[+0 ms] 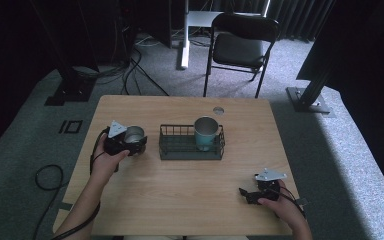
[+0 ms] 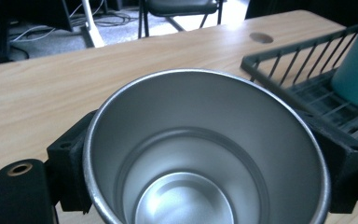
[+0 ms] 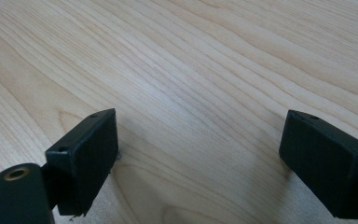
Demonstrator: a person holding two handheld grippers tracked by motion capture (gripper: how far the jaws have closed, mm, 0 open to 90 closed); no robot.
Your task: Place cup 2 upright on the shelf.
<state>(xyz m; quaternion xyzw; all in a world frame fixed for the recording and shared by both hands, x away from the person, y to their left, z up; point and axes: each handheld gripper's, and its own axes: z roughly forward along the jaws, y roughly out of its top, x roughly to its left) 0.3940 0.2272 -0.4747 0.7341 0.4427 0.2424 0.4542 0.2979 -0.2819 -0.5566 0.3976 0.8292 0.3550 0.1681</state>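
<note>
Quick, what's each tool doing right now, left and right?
Left tool: closed on the steel cup, beside the wire basket.
Right tool: open, holding nothing, resting low over the table.

Both forearms are bare, with no sleeve showing. The left hand-held gripper is a blocky black body topped by a grey three-cornered plate, a black cable looping from it. The right hand-held gripper is alike. Up close, its jaws are flat black rectangular blocks with small screw holes, beside a brass-ringed hole.
</note>
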